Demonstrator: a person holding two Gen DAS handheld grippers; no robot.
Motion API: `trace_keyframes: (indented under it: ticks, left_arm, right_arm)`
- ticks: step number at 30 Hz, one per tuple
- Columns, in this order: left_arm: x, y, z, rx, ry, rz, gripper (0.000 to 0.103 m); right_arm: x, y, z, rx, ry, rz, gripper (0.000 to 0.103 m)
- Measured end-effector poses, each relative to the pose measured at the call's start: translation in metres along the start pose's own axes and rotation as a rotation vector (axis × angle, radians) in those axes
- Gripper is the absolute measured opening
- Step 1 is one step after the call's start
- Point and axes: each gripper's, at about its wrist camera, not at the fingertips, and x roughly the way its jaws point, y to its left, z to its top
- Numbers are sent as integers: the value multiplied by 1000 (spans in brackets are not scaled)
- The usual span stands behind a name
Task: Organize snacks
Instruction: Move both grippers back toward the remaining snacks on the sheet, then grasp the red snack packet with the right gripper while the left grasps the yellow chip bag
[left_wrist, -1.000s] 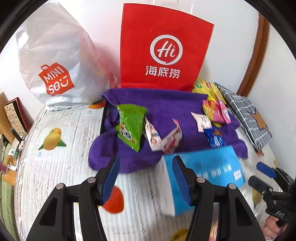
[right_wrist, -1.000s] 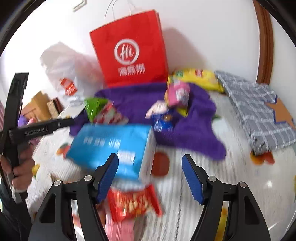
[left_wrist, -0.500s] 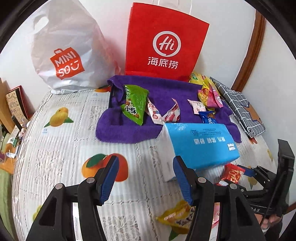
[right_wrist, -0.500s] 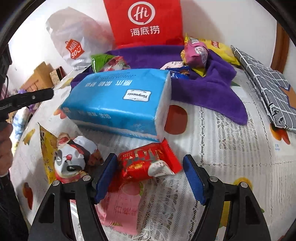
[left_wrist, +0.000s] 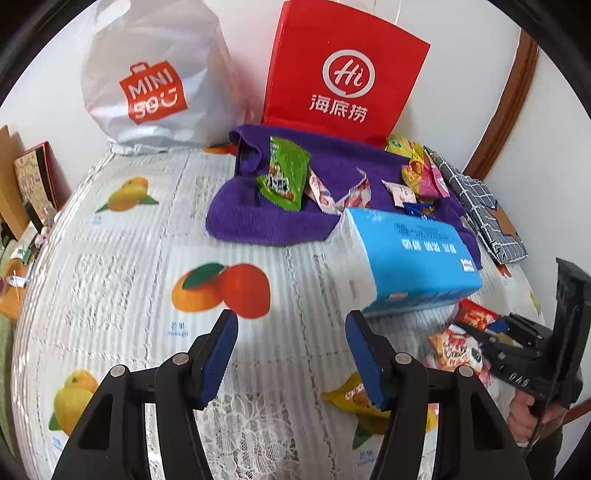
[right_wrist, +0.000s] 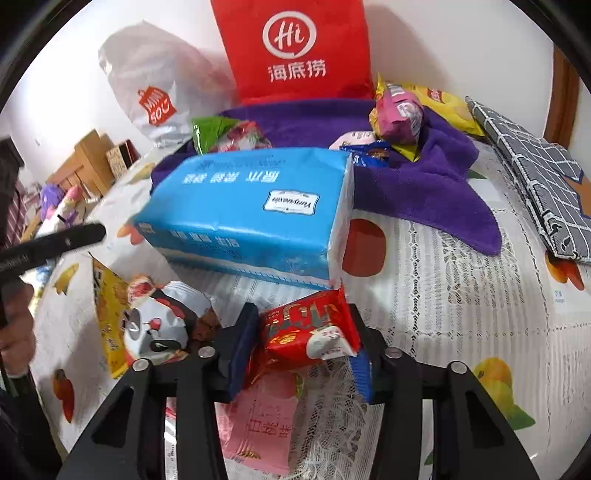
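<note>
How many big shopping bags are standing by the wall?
2. The white Miniso bag stands on the left, and the red paper bag stands beside it to the right, behind the purple towel. More could be hidden outside the view.

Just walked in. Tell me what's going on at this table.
A person is sorting snacks with a handheld gripper in each hand. The right gripper has just closed its jaws on a red snack packet lying in front of the blue tissue pack. The left gripper hangs open over the fruit-print tablecloth, holding nothing. Several snacks already lie on the purple towel; a few more remain loose near the tissue pack.
</note>
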Motion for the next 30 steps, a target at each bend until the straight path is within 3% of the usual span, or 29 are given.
trace_keyframes:
  ticks: [29,30]
  left_arm:
    - [-2,2,-22,-14,36,-52,58]
    - [-2,2,-22,-14,38,-57,58]
  right_arm:
    - [-56,-26,-11,87,-110,-33,41]
    - [-57,-27,-11,88,-113,-32,29]
